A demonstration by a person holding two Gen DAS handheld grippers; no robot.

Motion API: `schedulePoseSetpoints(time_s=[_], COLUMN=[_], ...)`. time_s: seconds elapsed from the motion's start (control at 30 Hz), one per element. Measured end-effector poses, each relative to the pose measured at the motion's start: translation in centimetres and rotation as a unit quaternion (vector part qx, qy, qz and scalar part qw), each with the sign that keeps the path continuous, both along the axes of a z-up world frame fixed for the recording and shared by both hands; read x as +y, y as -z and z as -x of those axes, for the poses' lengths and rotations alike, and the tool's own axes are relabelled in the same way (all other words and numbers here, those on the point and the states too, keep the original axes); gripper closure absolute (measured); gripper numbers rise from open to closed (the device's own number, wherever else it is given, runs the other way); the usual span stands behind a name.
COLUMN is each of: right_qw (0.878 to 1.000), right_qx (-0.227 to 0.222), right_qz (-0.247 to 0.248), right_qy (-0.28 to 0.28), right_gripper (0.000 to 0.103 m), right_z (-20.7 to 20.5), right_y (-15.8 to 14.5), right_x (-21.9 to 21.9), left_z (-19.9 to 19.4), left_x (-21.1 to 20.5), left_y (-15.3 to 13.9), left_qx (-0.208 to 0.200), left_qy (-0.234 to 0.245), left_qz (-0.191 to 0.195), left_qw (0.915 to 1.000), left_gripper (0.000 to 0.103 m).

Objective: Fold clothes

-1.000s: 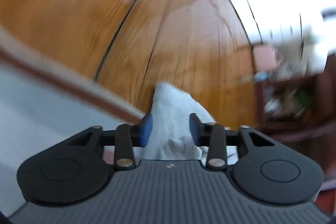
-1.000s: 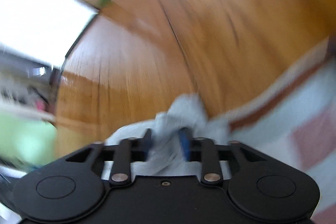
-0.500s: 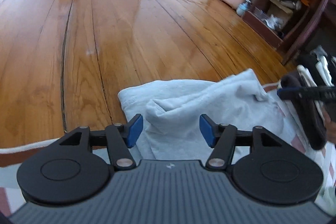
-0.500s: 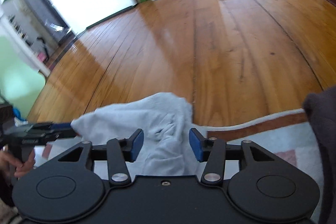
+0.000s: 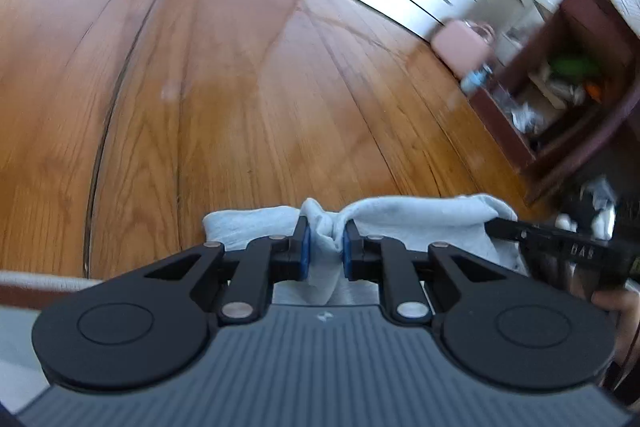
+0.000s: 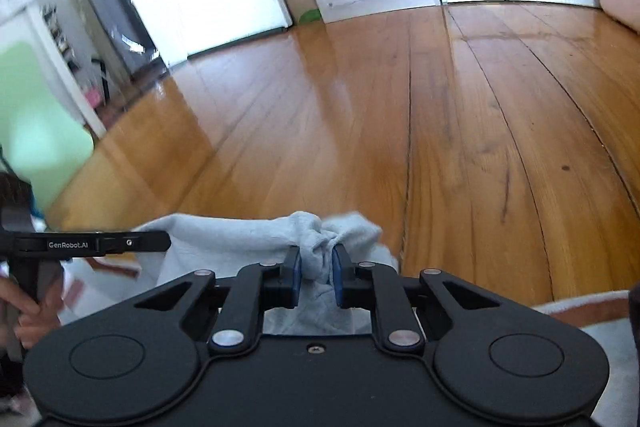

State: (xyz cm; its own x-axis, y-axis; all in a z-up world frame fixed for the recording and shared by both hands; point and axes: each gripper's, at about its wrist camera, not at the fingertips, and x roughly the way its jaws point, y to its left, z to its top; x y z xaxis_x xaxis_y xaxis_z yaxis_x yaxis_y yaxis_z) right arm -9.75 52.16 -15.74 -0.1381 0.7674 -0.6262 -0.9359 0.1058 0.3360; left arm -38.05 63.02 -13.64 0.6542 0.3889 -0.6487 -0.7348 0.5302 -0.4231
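At the near edge of the wooden floor [image 5: 240, 99], a pale blue-grey garment [image 5: 420, 223] is pinched at two points, one by each gripper.

Left gripper [image 5: 323, 247]: jaws closing, blue pads pressed on a bunched ridge of the cloth; right gripper [image 6: 314, 267]: jaws closing likewise, gripping a knotted-looking wad. Fabric soft, fleecy, heavily creased at both pinch points, stretched in a band between them. In the left wrist view the right gripper enters at 3 o'clock; in the right wrist view the left one enters at 9 o'clock, with a hand [image 6: 24, 311] on its handle. Garment's lower part hidden behind the gripper bodies; its type cannot be told. Rug [image 6: 576, 307] only partly visible at 4 o'clock. Shelf unit [image 5: 580, 75] at 2 o'clock blurred, contents unclear.
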Motion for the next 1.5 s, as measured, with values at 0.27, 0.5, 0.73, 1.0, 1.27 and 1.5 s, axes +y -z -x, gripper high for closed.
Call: schedulePoseSetpoints(time_s=[0.27,0.5,0.73,1.0,1.27,1.5], right_qw=[0.988,0.99,0.988,0.983,0.968,0.976], right_qx=[-0.008,-0.087,-0.115,-0.149,-0.202,-0.124], right_qz=[0.092,0.065,0.098,0.111,0.136,0.102], right_qy=[0.125,0.094,0.002,0.005,0.06,0.15], right_gripper=[0.078,0.094,0.033,0.097,0.099,0.083], right_z=[-2.4,-1.6,2.4,1.2,1.0,-0.4], right_y=[3.1,-1.3,-0.2,1.4,1.3,-4.0], right_x=[2.7,1.2,3.7,5.2,4.4,-0.8], left_z=[-2.8,-0.7,1.5,0.1,-0.4,-0.5], left_x=[0.3,0.8,0.3,0.2,0.7,0.9], left_y=[1.7,0.0,-1.1,1.0,2.9,2.4], left_qx=[0.091,0.059,0.053,0.028,0.097,0.1], left_qy=[-0.032,-0.051,-0.04,0.062,0.007,-0.01], left_qz=[-0.043,-0.048,-0.101,-0.001,-0.007,-0.006], left_qw=[0.9944,0.9958,0.9926,0.9977,0.9953,0.9949], left_gripper=[0.08,0.075,0.075,0.064,0.08,0.08])
